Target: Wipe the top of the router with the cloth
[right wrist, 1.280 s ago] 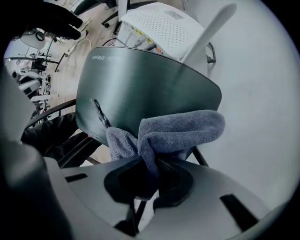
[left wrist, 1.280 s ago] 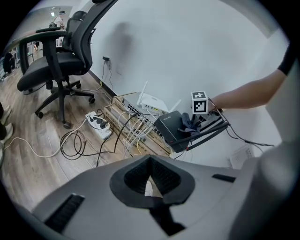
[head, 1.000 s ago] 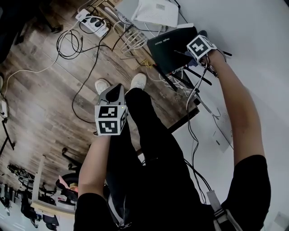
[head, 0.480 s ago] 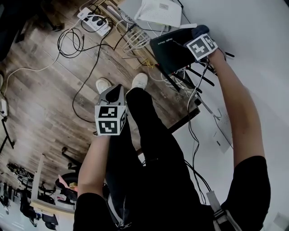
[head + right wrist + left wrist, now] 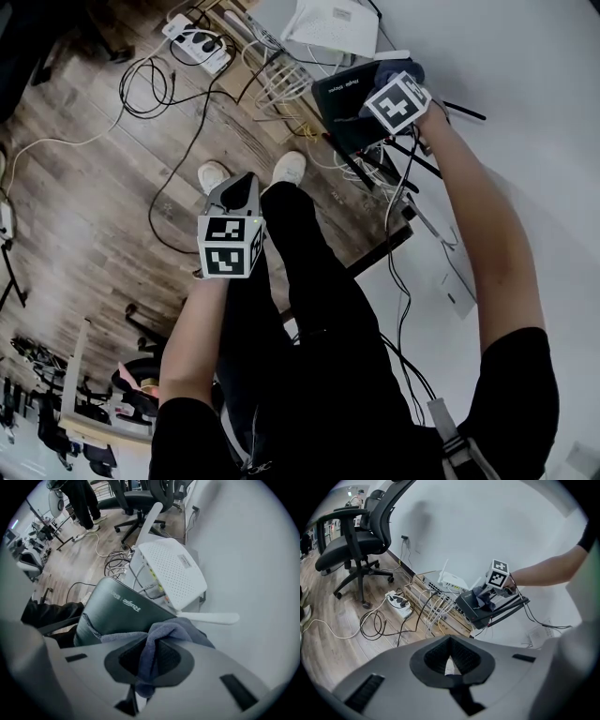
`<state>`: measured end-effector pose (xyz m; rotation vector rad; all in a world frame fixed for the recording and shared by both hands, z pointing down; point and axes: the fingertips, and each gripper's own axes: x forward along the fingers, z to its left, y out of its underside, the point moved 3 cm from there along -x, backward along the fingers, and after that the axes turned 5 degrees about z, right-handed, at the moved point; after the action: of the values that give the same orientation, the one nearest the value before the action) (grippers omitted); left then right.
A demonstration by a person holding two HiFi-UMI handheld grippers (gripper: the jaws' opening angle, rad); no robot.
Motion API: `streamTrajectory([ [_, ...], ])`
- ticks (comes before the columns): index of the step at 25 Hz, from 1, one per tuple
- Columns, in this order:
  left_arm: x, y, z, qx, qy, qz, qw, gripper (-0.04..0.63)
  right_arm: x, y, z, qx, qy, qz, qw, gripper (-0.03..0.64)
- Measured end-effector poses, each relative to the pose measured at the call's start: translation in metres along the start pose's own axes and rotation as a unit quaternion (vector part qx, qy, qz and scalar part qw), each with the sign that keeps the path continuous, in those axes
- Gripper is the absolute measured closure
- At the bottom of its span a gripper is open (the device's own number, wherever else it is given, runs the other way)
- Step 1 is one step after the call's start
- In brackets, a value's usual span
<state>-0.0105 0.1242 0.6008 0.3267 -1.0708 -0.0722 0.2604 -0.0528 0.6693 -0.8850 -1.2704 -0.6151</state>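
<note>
Wide room here: wood-plank floor point(image 5: 84, 187), plain white wall point(image 5: 525, 94), an office chair point(image 5: 351, 545) well off to the side. Loose cables point(image 5: 150, 89) and a power strip point(image 5: 192, 39) sprawl near the low wooden stand point(image 5: 446, 623) against the wall, so footing looks like the hazard.

On the stand's wall-side end sits a white router point(image 5: 171, 571), and just beside it, at the near corner, the black router point(image 5: 117, 611), its flat top tilted. That top looks smooth, hard plastic; I'd judge the unit light and perched on wires, likely to slide or tip under a heavy push. Light, flat strokes, then, away from the thin antennas.

Now the cloth point(image 5: 176, 632): soft, blue-grey, bunched, lying on the black router's top near its back edge. It should drape and drag easily, best held by a gathered fold.

And that's the hold: the right gripper point(image 5: 150, 667) has its jaws clamped on a fold. The left gripper point(image 5: 451, 660) hangs well apart above the floor, jaws together, nothing between them.
</note>
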Motion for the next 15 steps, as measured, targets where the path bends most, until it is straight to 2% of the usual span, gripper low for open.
streamTrajectory([
  [4, -0.001, -0.001, 0.001, 0.002, 0.001, 0.001, 1.0, 0.601, -0.01, -0.019, 0.03, -0.026, -0.041, -0.033, 0.998, 0.594],
  [8, -0.002, 0.0, 0.005, 0.006, 0.001, 0.003, 1.0, 0.601, -0.024, -0.046, 0.066, -0.07, -0.075, -0.082, 0.991, 0.594],
  [12, -0.003, 0.001, 0.009, 0.008, -0.001, 0.007, 0.9999, 0.601, -0.034, -0.063, 0.103, -0.109, -0.131, -0.1, 0.98, 0.594],
  [15, -0.002, -0.001, 0.01, 0.011, 0.0, 0.008, 0.9999, 0.601, -0.037, -0.067, 0.117, -0.133, -0.15, -0.102, 0.974, 0.594],
])
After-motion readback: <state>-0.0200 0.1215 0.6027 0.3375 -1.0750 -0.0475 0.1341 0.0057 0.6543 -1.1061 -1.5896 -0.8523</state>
